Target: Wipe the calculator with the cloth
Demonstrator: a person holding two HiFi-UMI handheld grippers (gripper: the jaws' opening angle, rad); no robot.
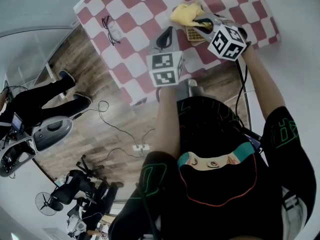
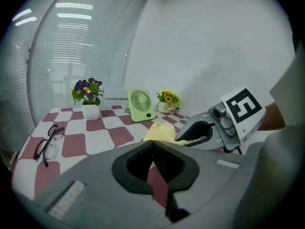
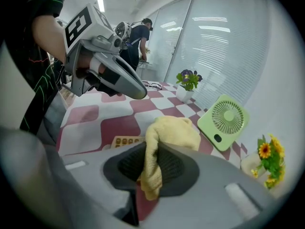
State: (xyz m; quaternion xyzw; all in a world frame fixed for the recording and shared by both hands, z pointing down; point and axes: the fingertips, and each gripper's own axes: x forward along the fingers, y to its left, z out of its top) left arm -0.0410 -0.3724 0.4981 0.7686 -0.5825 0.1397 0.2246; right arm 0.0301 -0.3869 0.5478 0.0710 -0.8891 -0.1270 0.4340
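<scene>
A yellow cloth [image 3: 172, 131] hangs pinched between the jaws of my right gripper [image 3: 153, 149], which is shut on it. Under the cloth, the tan calculator [image 3: 123, 141] lies flat on the checkered table [image 3: 90, 128]. In the head view the cloth [image 1: 185, 14] bunches just beyond the calculator [image 1: 194, 34], with the right gripper [image 1: 204, 23] over both. My left gripper [image 1: 166, 35] hovers to the left of the calculator, jaws shut with nothing between them. From the left gripper view [image 2: 153, 144] the cloth [image 2: 159, 131] and the right gripper [image 2: 209, 130] show ahead.
Glasses [image 2: 47, 144] lie on the table's left part. A green desk fan [image 2: 139, 105], a potted purple flower [image 2: 87, 95] and a pot of yellow flowers [image 2: 167, 99] stand along the far edge. A person [image 3: 138, 37] stands in the background; cables lie on the floor [image 1: 115, 129].
</scene>
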